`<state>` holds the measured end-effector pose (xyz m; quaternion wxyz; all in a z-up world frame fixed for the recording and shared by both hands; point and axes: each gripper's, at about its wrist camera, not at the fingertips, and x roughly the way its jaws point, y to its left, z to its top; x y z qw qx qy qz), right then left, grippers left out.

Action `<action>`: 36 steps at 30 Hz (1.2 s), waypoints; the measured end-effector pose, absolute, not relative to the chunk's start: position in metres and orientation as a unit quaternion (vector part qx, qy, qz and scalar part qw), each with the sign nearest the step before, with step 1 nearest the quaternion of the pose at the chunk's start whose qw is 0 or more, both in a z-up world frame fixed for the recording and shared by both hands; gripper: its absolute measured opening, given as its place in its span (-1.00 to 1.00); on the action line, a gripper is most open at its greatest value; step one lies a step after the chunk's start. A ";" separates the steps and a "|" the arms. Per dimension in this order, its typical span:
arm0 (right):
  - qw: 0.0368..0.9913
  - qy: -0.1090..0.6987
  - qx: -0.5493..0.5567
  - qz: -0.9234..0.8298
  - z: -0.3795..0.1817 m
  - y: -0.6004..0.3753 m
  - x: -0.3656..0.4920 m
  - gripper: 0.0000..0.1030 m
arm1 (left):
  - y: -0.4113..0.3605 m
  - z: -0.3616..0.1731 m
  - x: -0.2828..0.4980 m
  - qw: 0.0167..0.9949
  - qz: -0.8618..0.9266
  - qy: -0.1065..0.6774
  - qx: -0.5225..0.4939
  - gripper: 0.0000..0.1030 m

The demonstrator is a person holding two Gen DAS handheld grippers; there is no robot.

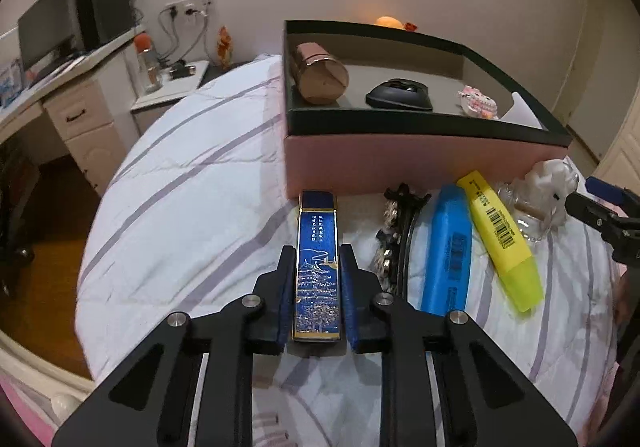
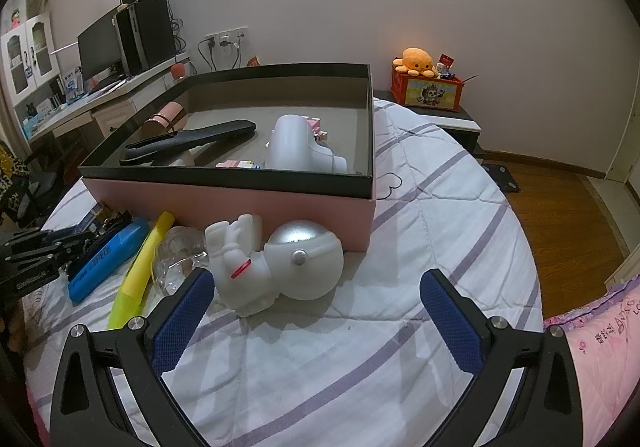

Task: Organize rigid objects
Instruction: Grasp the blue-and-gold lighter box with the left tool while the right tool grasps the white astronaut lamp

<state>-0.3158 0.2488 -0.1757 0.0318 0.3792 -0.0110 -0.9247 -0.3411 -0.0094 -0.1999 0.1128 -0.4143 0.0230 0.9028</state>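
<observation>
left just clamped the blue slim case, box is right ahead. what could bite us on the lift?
1. The left gripper fingers hold the blue case near its rear end; the long front may droop or slip.
2. The pink box wall stands just ahead: lift high or the tip hits it.
3. The black hair clip lies close beside the case.

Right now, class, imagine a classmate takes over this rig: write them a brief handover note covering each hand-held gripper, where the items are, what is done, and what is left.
Left hand-held gripper: shut on the blue decorated case, which lies on the bed.
Right hand-held gripper: open, empty, just short of the white astronaut figure.
Done: pink case, black mouse and other items are already in the pink box.
Left, lying in front of the box: blue case, black hair clip, blue highlighter, yellow highlighter, clear glass item, astronaut figure.
</observation>
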 end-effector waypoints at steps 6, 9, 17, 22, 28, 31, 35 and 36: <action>0.020 -0.006 0.368 -0.929 -0.171 0.251 -0.314 1.00 | -0.012 -0.201 -0.322 0.086 0.905 0.038 -0.415 -0.61; 0.021 -0.001 0.372 -0.928 -0.169 0.250 -0.318 1.00 | -0.010 -0.201 -0.319 0.080 0.905 0.050 -0.415 -0.60; 0.037 0.016 0.395 -0.918 -0.179 0.238 -0.339 1.00 | -0.012 -0.203 -0.319 0.088 0.909 0.044 -0.405 -0.59; 0.045 0.006 0.412 -0.910 -0.187 0.240 -0.346 1.00 | -0.013 -0.203 -0.321 0.095 0.909 0.038 -0.404 -0.56; 0.077 -0.016 0.415 -0.906 -0.188 0.242 -0.344 0.41 | -0.011 -0.204 -0.320 0.087 0.912 0.035 -0.399 -0.56; 0.073 -0.012 0.416 -0.907 -0.188 0.240 -0.340 0.42 | -0.014 -0.202 -0.317 0.090 0.912 0.024 -0.399 -0.61; 0.074 -0.021 0.414 -0.907 -0.186 0.243 -0.333 0.42 | -0.022 -0.200 -0.314 0.106 0.909 -0.006 -0.404 -0.60; 0.076 -0.024 0.413 -0.907 -0.186 0.244 -0.330 0.42 | -0.024 -0.199 -0.312 0.110 0.908 -0.013 -0.404 -0.60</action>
